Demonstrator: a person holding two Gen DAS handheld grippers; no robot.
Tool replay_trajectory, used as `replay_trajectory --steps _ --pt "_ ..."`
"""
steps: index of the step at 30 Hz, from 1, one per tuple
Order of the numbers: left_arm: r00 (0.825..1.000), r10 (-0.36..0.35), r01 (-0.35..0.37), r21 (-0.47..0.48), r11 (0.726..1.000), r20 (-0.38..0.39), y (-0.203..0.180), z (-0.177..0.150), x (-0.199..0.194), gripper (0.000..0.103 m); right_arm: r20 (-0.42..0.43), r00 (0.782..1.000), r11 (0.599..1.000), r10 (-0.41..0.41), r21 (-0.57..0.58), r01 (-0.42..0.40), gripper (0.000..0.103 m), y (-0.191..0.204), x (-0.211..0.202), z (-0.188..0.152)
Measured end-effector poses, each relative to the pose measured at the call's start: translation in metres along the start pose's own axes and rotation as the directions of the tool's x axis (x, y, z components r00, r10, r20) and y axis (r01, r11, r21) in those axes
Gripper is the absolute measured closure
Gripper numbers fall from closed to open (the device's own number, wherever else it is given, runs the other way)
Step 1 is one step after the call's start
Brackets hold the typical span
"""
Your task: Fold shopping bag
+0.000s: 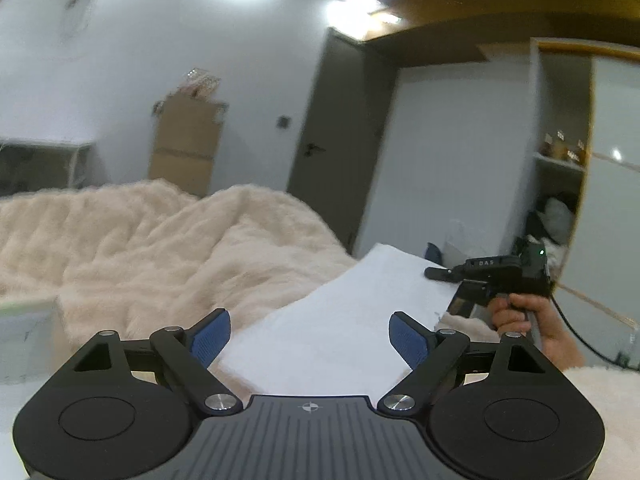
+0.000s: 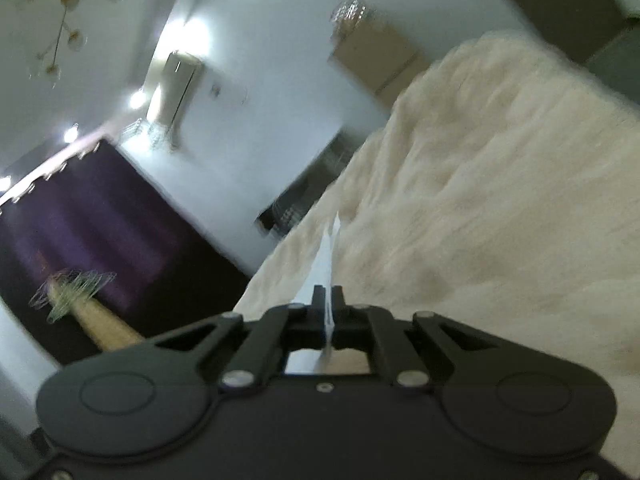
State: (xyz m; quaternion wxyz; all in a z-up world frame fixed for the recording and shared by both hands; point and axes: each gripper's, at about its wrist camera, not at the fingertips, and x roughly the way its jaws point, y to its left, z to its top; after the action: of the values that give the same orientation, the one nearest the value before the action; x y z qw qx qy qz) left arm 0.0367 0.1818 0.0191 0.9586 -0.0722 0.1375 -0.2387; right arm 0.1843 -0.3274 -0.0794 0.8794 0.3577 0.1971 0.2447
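A white shopping bag (image 1: 360, 300) lies flat on a fluffy cream blanket (image 1: 140, 240), stretching away to the right. My left gripper (image 1: 310, 314) hovers over the bag's near end, its blue pads (image 1: 210, 334) spread wide and touching nothing. At the bag's far right edge a person's hand (image 1: 516, 312) holds my right gripper (image 1: 430, 272). In the right wrist view, which is rolled to one side, that gripper (image 2: 329, 290) is shut on a thin edge of the white bag (image 2: 329, 248), which runs forward over the blanket (image 2: 480, 200).
The blanket covers a bed that fills the left and middle ground. Behind it stand stacked cardboard boxes (image 1: 186, 140), a grey door (image 1: 332, 132) and an open wardrobe shelf (image 1: 560, 160). A dark purple curtain (image 2: 92, 232) shows in the right wrist view.
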Motion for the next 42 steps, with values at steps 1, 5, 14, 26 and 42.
replay_trajectory --steps 1,5,14,26,42 --pt "1.0 -0.006 0.005 0.029 1.0 0.015 -0.012 0.0 0.001 0.012 0.026 0.999 0.999 -0.037 -0.01 0.037 0.1 -0.005 -0.012 0.0" --pt "0.997 -0.046 0.043 0.064 0.997 0.056 -0.061 -0.007 0.017 0.007 0.042 0.991 0.992 -0.126 -0.018 0.127 0.077 -0.021 -0.036 -0.003" --pt "0.958 0.256 -0.279 0.205 0.938 0.13 -0.13 -0.029 0.047 0.007 -0.028 0.989 0.987 -0.147 0.061 0.148 0.045 -0.041 -0.025 -0.028" --pt "0.972 0.219 -0.233 0.208 0.95 0.088 -0.134 -0.037 0.056 0.003 -0.015 0.99 0.985 -0.143 0.099 0.144 0.044 -0.041 -0.032 -0.038" --pt "0.983 0.178 -0.181 0.218 0.959 0.036 -0.132 -0.044 0.073 0.002 0.008 0.991 0.951 -0.131 0.285 0.123 0.044 -0.066 -0.034 -0.046"
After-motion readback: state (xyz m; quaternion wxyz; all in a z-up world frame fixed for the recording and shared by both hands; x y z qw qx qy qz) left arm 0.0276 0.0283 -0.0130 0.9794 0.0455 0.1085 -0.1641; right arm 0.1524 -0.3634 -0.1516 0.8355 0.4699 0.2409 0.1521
